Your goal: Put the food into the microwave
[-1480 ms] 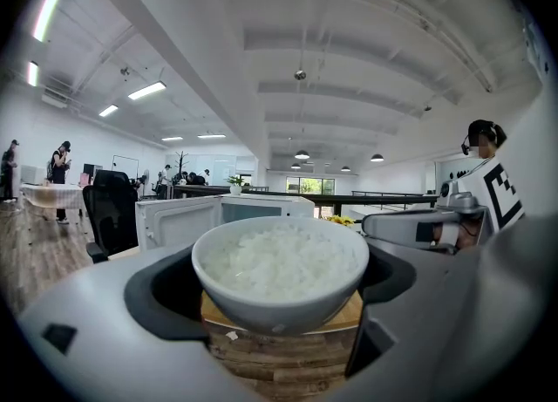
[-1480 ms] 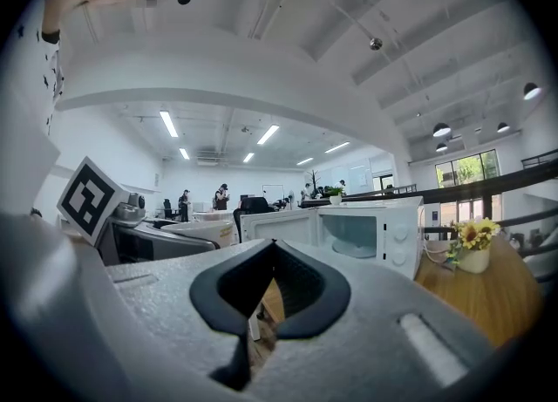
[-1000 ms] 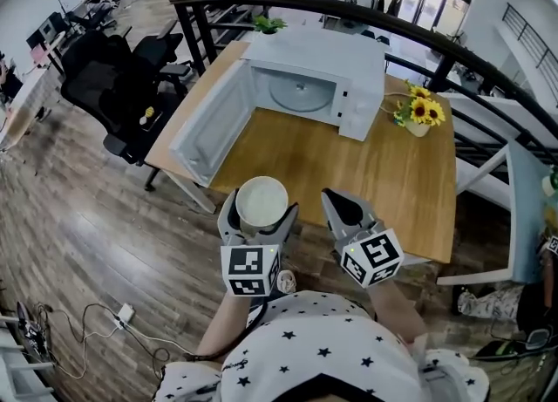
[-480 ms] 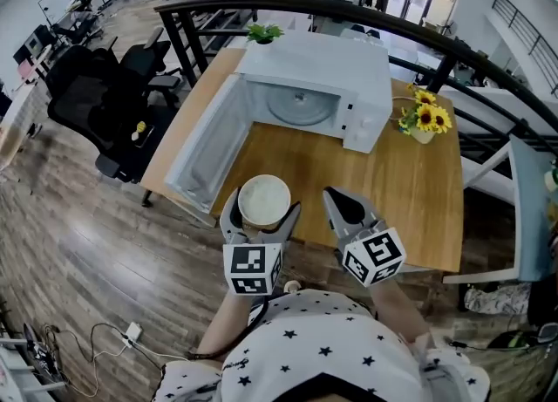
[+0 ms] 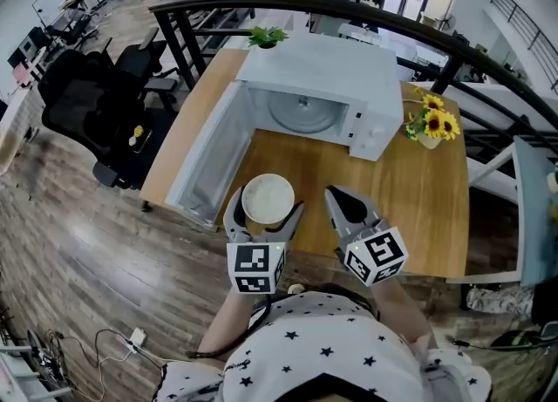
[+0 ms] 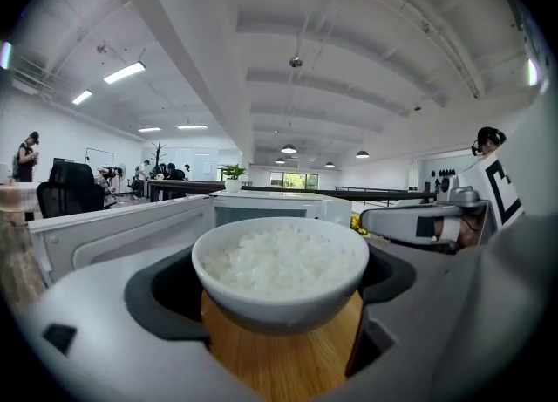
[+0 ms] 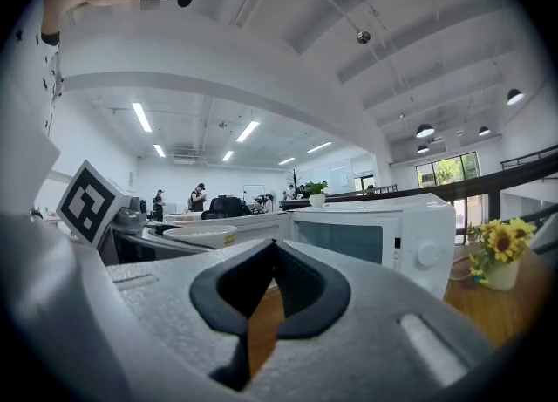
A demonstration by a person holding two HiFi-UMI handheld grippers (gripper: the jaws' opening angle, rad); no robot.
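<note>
A white bowl of rice (image 6: 281, 271), filled nearly to its rim, sits clamped between the jaws of the left gripper (image 5: 265, 210), whose dark pads press its sides from left and right. We see it held over the near part of the wooden table (image 5: 410, 204), in front of the microwave (image 5: 331, 69) and well short of its cavity. The white microwave stands toward the far side of the table with its door (image 5: 207, 158) swung fully out to the left, and inside we can make out the round turntable (image 5: 302, 112). Just to the right of the bowl, the right gripper (image 5: 342, 201) hovers level with its partner, jaws closed tip to tip with nothing between them. Through the slit below the tips we see only tabletop. Each gripper carries its marker cube on the end nearest the person, whose star-printed shirt (image 5: 305, 352) fills the bottom of the head view. On the table's right side, beside the microwave, stands a small vase of sunflowers (image 5: 432, 119), and behind the microwave's left corner we see a green potted plant (image 5: 267, 37). A dark curved railing (image 5: 375, 15) runs behind the table, black office chairs (image 5: 83, 99) stand on the wood floor to the left, and cables (image 5: 105, 348) trail at lower left. In the left gripper view, a person (image 6: 26, 154) stands far off in the open office.
</note>
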